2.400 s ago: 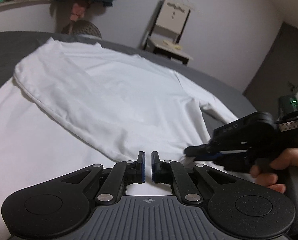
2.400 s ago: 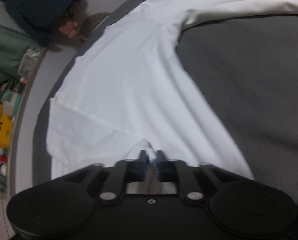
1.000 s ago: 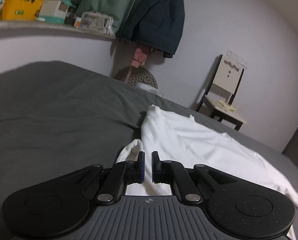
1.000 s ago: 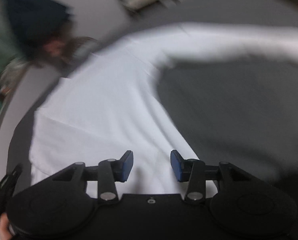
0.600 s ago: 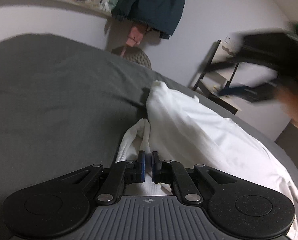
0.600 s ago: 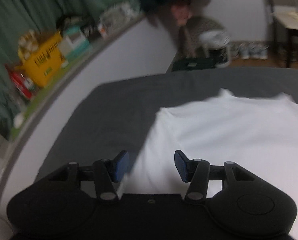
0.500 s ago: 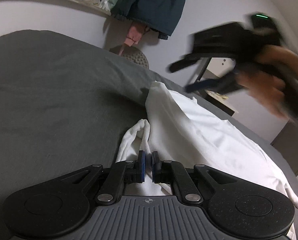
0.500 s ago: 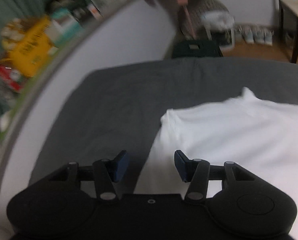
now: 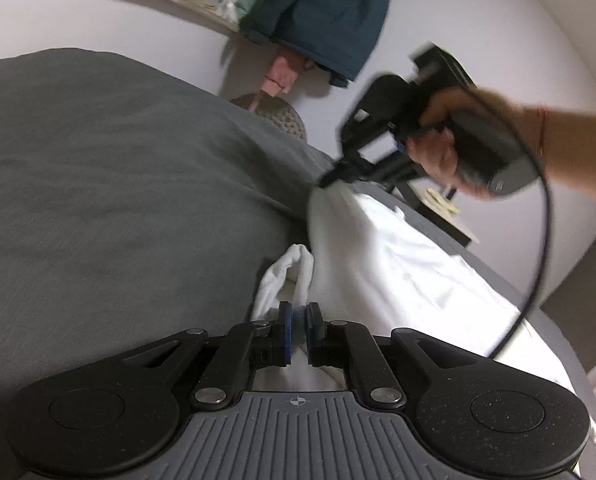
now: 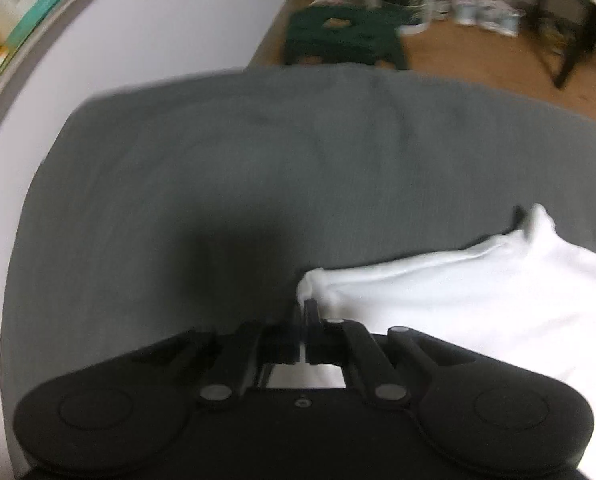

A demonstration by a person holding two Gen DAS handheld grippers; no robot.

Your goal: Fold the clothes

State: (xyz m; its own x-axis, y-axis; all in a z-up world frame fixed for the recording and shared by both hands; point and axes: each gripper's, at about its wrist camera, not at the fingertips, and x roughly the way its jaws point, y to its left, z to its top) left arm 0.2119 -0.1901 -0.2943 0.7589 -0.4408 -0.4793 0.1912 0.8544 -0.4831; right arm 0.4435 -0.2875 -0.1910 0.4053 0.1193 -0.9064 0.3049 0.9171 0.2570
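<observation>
Shirt [image 9: 382,264] edge runs straight away from my left gripper [image 9: 297,334] to the right gripper [image 9: 330,178]; both jaws clench it.

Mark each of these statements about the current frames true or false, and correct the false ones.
1. The white shirt lies on a grey bed cover. True.
2. The left gripper is wide open and holds nothing. False: its jaws are pinched on shirt fabric.
3. The right gripper has closed on a corner of the shirt. True; its jaws have just closed.
4. A red jacket hangs on the wall. False: the hanging jacket is dark blue.
5. A green stool stands on the floor beyond the bed. True.
</observation>
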